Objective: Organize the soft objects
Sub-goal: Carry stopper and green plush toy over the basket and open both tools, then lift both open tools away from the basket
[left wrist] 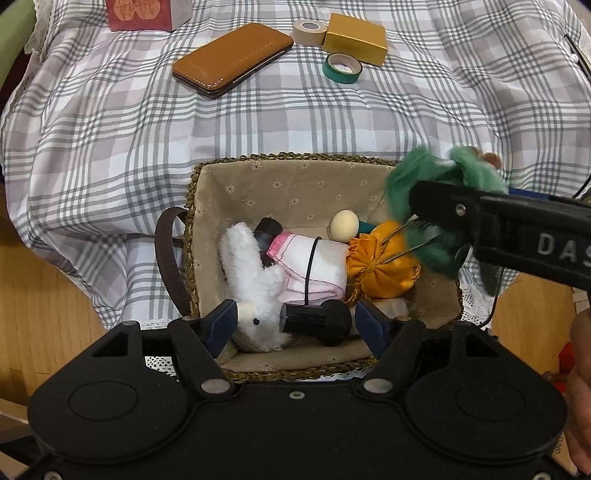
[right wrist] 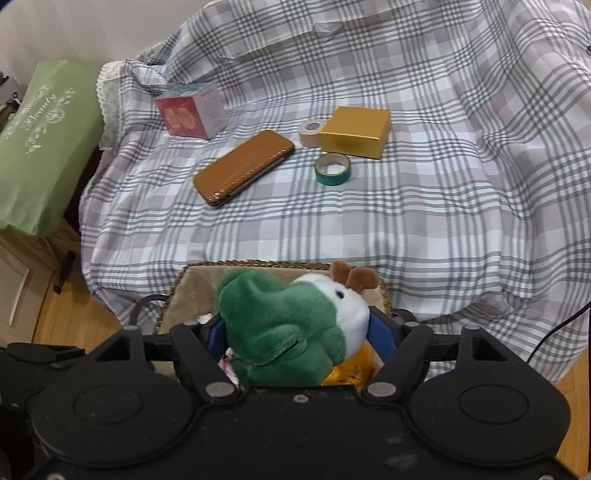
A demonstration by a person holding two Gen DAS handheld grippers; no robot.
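Note:
A woven basket (left wrist: 192,206) with a beige flowered lining sits at the near edge of the plaid bed. In it lie a white plush rabbit (left wrist: 255,280), a rolled white and pink cloth (left wrist: 314,266), an orange drawstring pouch (left wrist: 380,266) and a black dumbbell (left wrist: 317,321). My left gripper (left wrist: 299,325) is open, its blue fingers straddling the rabbit's head and the dumbbell. My right gripper (right wrist: 299,332) is shut on a green and white plush toy (right wrist: 288,325) and holds it above the basket's right side; the toy also shows in the left wrist view (left wrist: 413,184).
On the plaid cover (left wrist: 258,125) farther back lie a brown leather case (left wrist: 232,59), a green tape roll (left wrist: 342,67), a beige tape roll (left wrist: 309,31), a gold box (left wrist: 355,38) and a pink box (right wrist: 190,110). A green bag (right wrist: 40,140) stands at the left. Wooden floor lies below the bed.

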